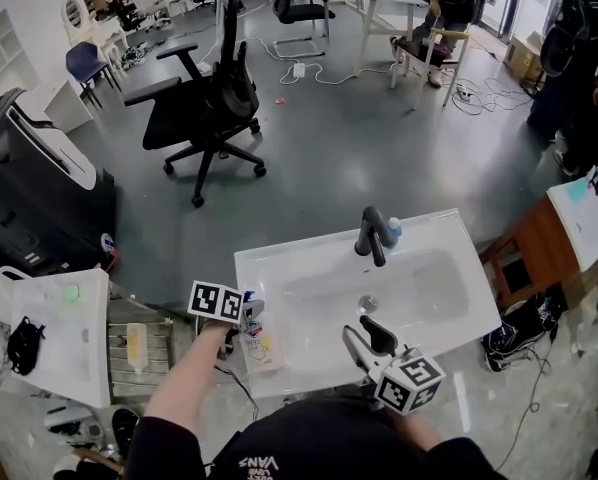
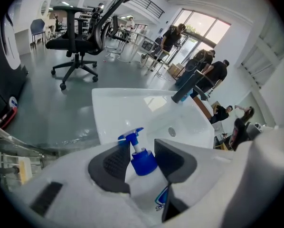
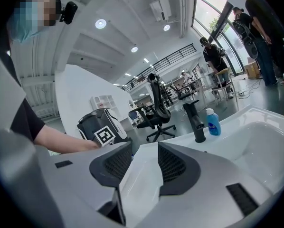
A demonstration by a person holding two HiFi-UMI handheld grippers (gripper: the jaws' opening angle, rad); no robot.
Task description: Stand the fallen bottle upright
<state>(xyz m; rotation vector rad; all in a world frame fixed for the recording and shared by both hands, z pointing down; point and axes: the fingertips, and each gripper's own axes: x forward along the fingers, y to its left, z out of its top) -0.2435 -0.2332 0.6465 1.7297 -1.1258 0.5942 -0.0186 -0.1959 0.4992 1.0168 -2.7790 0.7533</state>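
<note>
- Left gripper: pads closed on bottle at its blue collar.
- Bottle: lying on left ledge of sink.
- Right gripper: jaws apart, empty, over sink's front edge.

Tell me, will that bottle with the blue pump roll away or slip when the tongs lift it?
It may slip: the pump bottle looks like smooth plastic, and the left tongs grip it near its narrow blue collar. It might roll, since it lies on its side by the sink's edge. It is probably light, though how full it is can't be seen.
</note>
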